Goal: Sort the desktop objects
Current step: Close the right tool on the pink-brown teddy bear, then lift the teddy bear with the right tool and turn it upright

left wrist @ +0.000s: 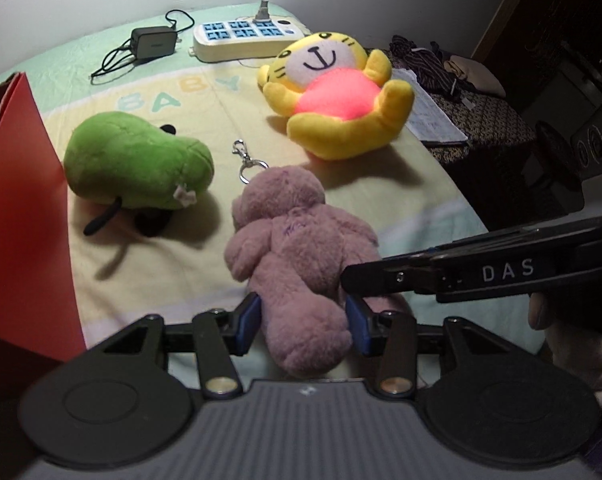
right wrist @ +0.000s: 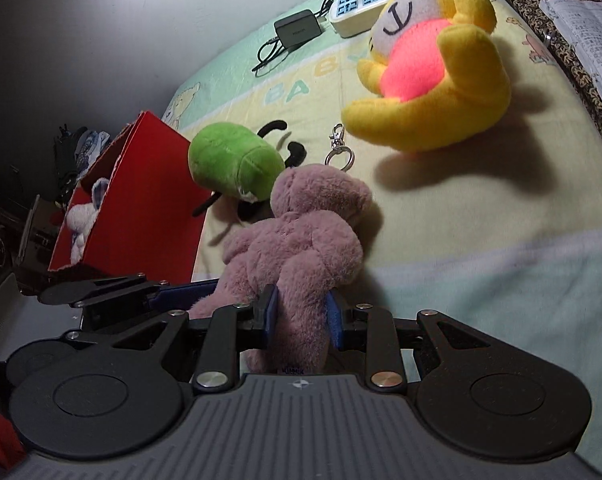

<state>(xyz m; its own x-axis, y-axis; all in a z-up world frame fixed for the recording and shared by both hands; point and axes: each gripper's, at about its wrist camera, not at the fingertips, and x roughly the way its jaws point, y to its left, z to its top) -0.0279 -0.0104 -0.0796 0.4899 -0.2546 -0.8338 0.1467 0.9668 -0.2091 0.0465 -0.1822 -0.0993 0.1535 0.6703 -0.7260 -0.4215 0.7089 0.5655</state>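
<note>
both tongs clamp the purple plush bear.

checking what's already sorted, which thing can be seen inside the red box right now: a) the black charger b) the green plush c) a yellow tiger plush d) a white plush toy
d: in the right wrist view a white plush toy sits inside the open red box, while the yellow tiger plush, the black charger and the green plush all lie outside it on the blanket.
</note>
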